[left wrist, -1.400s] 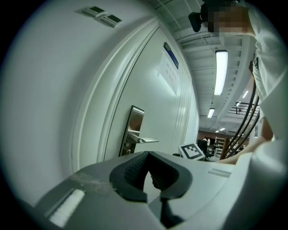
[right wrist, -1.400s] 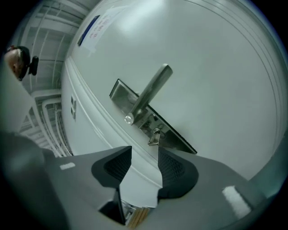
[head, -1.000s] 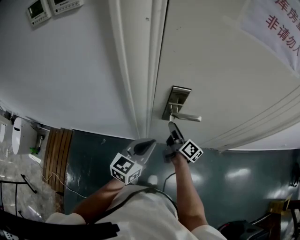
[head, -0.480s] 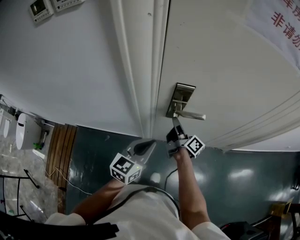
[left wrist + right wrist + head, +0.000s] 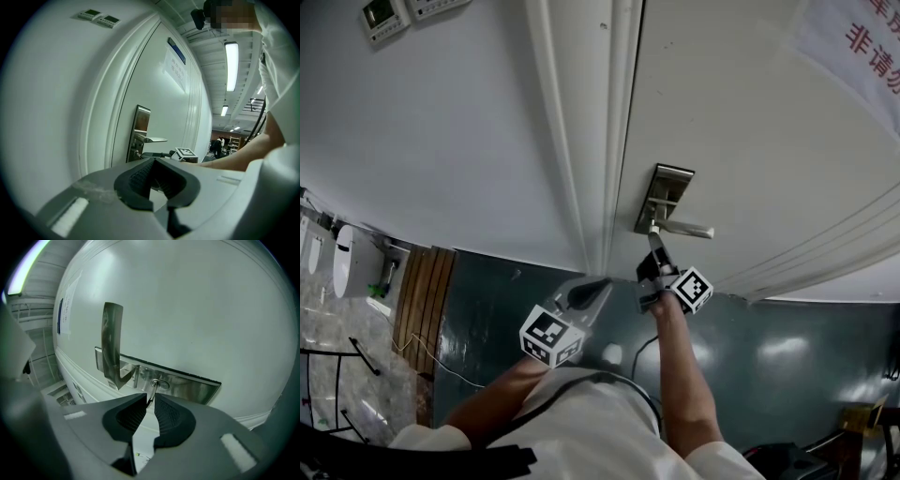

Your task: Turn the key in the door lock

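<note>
Our right arm's stretched out, right gripper (image 5: 654, 244) jaws just closing onto the key (image 5: 152, 392); our left gripper (image 5: 602, 284) sits lower, jaws apart, nothing between.

Right gripper at door lock, left gripper idle.
Right gripper (image 5: 653, 242) tips meet the brushed-steel lock plate (image 5: 667, 186) just under the silver lever handle (image 5: 684, 229) on the white panelled door (image 5: 741, 122). Jaws just been closing, anything between them too small to tell. Left gripper (image 5: 598, 286) hangs apart, lower left.

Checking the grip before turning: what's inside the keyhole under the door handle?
A key sticks out, its head pinched by the right gripper, whose jaws have just been closing. Its blade is hidden inside the lock plate.
</note>
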Demonstrator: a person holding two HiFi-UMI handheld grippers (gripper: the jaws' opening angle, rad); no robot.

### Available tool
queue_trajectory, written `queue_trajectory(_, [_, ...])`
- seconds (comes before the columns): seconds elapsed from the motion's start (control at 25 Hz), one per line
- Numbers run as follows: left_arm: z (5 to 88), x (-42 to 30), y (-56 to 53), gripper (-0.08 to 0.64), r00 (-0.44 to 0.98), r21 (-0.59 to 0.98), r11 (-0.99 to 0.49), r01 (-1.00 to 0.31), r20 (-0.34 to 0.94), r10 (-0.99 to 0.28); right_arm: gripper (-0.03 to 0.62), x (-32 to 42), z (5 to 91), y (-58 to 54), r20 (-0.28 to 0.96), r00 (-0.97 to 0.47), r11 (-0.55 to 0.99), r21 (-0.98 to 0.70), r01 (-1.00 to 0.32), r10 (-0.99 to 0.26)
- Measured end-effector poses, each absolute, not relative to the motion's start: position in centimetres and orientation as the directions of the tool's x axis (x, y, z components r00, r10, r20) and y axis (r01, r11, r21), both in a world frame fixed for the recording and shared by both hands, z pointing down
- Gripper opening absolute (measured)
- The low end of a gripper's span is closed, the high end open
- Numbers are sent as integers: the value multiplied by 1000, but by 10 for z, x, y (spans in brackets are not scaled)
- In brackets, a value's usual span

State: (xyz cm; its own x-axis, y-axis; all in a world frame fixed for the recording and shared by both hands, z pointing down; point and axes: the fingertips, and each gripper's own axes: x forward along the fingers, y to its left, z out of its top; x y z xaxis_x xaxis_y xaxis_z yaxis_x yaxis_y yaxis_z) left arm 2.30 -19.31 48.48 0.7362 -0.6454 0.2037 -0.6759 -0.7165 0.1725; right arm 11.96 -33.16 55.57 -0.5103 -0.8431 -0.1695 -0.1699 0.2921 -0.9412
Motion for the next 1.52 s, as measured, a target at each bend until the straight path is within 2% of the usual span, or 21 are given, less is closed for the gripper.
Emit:
queue_trajectory(0.12, [482, 22, -193, 5, 737, 169, -718, -675, 200, -646, 54, 118, 552, -332, -160, -516, 305, -929, -210, -842])
queue_trajectory(0.28, [479, 20, -193, 5, 740, 161, -724, -671, 194, -644, 46, 123, 556, -329, -9, -495, 259, -860, -440, -869])
queue_trajectory(0.4, [478, 18, -192, 5, 742, 164, -725, -669, 188, -643, 44, 115, 549, -329, 22, -503, 295, -788, -541, -864])
queue_trajectory(0.76, [477, 12, -193, 5, 754, 158, -738, -656, 187, -630, 41, 115, 552, -329, 117, -442, 272, -641, -718, -890])
queue_trajectory(1.52, [479, 6, -196, 5, 783, 153, -771, -619, 195, -590, 40, 113, 552, -328, 193, -374, 264, -430, -863, -907])
